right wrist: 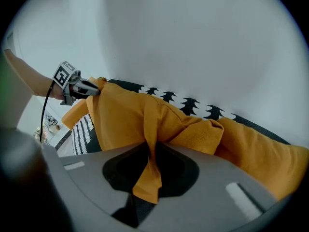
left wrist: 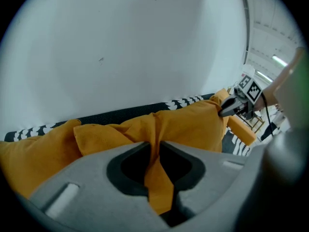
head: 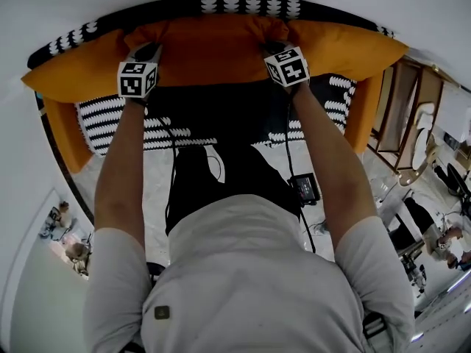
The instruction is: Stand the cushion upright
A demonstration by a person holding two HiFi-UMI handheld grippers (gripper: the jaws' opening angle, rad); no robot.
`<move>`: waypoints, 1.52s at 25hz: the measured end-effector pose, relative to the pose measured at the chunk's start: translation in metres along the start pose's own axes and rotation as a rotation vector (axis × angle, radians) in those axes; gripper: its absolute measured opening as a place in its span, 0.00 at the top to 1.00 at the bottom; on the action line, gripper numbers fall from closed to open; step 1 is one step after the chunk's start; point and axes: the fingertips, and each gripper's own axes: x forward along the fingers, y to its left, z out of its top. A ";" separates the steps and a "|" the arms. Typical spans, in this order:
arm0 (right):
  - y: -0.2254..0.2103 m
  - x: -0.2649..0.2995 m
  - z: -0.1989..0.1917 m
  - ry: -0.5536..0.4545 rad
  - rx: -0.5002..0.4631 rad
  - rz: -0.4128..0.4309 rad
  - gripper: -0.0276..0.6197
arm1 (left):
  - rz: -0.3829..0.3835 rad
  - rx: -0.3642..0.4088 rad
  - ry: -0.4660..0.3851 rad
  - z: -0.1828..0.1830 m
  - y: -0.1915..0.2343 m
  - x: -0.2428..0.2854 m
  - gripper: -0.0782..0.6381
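Grey jaws of the left gripper (left wrist: 153,150) are closed on a fold of the orange cushion (left wrist: 190,124). A strip of the orange cloth hangs down between the two jaws, pinched tight. The right gripper (right wrist: 150,151) does the same thing. Its jaws are closed on another fold of the cushion, and a bit of orange cloth hangs down between them too.

Each gripper holds the cushion near its top edge. The left one holds it near the left end. The right one holds it near the right end. The two grippers are well apart, and the middle of the cushion stretches between them. Each gripper has a cube with black and white squares on it. The left cube (head: 137,78) and the right cube (head: 287,65) sit just in front of the cushion in the head view.

The cushion is long and soft, with wrinkles where it is pinched. It runs from side to side, close to a white wall (left wrist: 120,47). A black-and-white patterned cloth (head: 121,120) lies under it, and a thin strip of that cloth shows behind it too.

The person's bare arms reach out to the grippers. The person wears a light shirt (head: 243,285). Thin black cables run down from the grippers.
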 end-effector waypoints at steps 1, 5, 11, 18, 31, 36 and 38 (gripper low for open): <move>0.000 -0.003 0.001 -0.006 0.004 0.002 0.84 | 0.001 0.000 0.000 0.001 0.002 -0.003 0.77; -0.005 -0.017 0.002 -0.017 0.012 -0.006 0.71 | 0.007 0.002 -0.002 0.006 0.008 -0.016 0.69; -0.012 -0.041 0.007 -0.045 0.041 -0.098 0.40 | 0.021 -0.015 -0.030 0.015 0.006 -0.049 0.57; 0.034 -0.097 0.044 -0.173 0.021 -0.110 0.41 | 0.004 -0.024 -0.139 0.045 -0.006 -0.114 0.56; 0.197 -0.273 0.105 -0.525 -0.021 -0.204 0.60 | -0.109 0.037 -0.327 0.075 -0.069 -0.289 0.56; 0.261 -0.332 0.117 -0.640 -0.015 -0.234 0.74 | -0.148 0.089 -0.422 0.085 -0.092 -0.364 0.65; 0.284 -0.348 0.118 -0.663 -0.013 -0.241 0.80 | -0.163 0.120 -0.446 0.085 -0.097 -0.390 0.72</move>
